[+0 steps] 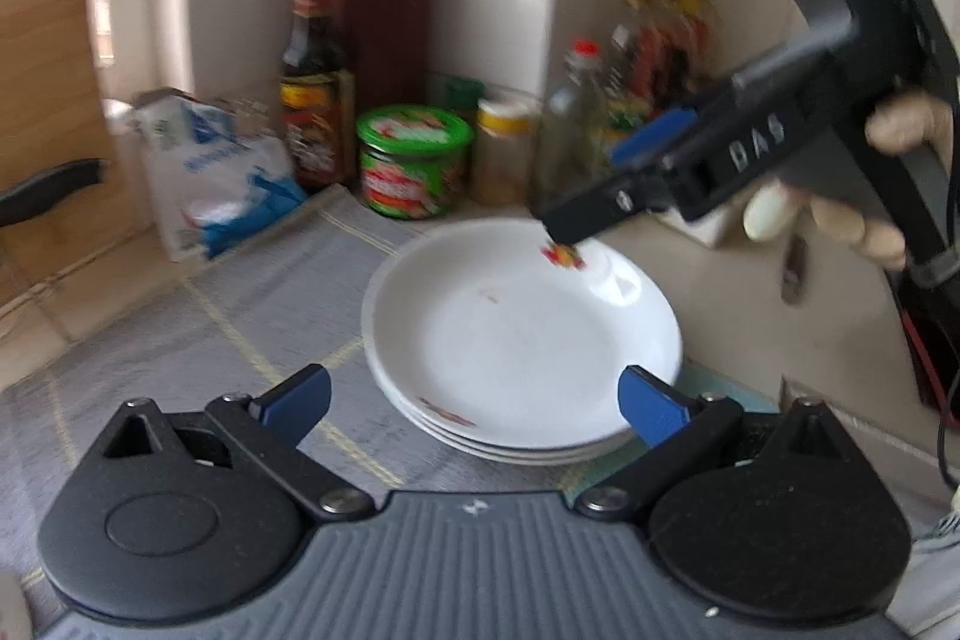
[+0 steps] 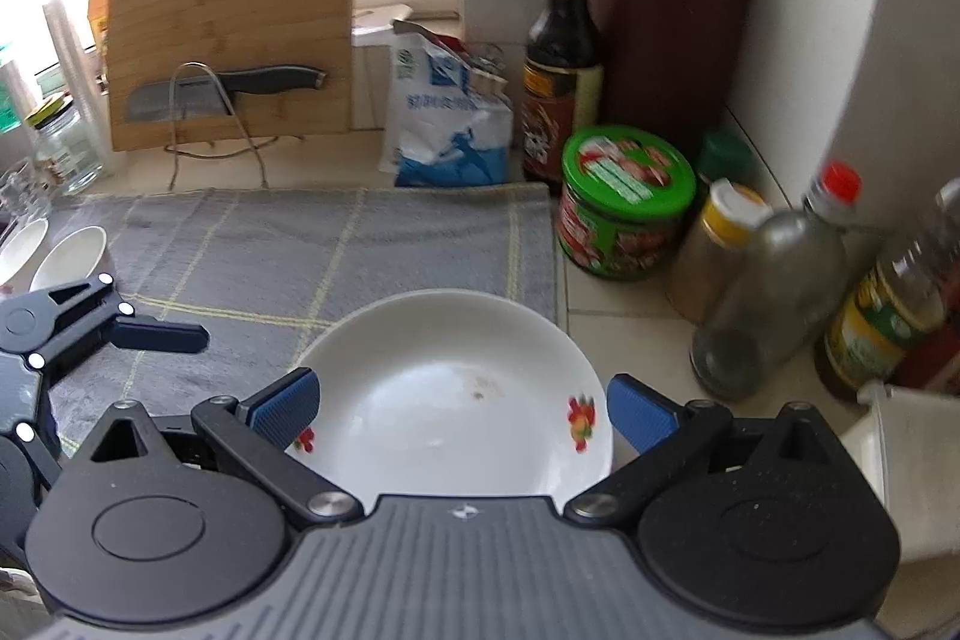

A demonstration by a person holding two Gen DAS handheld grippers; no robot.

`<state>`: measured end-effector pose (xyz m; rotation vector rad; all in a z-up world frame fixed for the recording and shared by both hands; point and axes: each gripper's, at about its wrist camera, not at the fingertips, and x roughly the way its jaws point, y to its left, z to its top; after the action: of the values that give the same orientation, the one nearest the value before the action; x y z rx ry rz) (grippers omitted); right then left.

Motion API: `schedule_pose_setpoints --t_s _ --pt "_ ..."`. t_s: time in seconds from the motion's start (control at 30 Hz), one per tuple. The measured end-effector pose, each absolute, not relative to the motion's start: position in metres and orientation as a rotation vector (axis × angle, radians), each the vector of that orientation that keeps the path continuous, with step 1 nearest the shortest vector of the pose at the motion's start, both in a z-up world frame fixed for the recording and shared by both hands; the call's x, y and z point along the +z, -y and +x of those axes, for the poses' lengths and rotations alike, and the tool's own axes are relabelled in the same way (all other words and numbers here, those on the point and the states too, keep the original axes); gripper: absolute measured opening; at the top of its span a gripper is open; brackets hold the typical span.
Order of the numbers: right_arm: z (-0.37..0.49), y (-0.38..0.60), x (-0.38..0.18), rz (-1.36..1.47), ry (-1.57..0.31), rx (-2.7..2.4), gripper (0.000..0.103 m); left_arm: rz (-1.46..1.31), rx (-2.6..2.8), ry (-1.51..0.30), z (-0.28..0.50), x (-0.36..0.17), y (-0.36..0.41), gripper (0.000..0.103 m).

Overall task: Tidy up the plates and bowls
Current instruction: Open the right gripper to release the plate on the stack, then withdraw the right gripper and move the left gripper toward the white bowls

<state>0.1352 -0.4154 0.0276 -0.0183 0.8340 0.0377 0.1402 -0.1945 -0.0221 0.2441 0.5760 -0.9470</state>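
- The plate stack point(image 1: 522, 340) is seen resting on the grey mat point(image 1: 180, 328) near the worktop's back corner; stacking of plates is judged done.
- Both the left gripper point(image 1: 474, 400) and right gripper point(image 2: 462, 409) are spread wide, nothing grasped.
- Next, the two bowls point(image 2: 54, 250) at the mat's far left would likely be fetched.
- The green-lidded jar point(image 2: 624, 202) and bottles point(image 2: 774, 292) crowd the stack's right side.
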Motion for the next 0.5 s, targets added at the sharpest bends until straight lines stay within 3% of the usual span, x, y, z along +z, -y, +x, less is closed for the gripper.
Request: schedule_pose_setpoints --t_s 0.2,0.5 --pt "0.137 0.409 0.029 -0.068 -0.789 0.077 0.103 0.145 -0.784 -0.448 0.128 -0.002 0.158 0.102" --pt "0.153 0.37 0.019 -0.185 -0.731 0.241 0.103 0.137 -0.551 -0.459 0.103 0.003 0.121 0.102"
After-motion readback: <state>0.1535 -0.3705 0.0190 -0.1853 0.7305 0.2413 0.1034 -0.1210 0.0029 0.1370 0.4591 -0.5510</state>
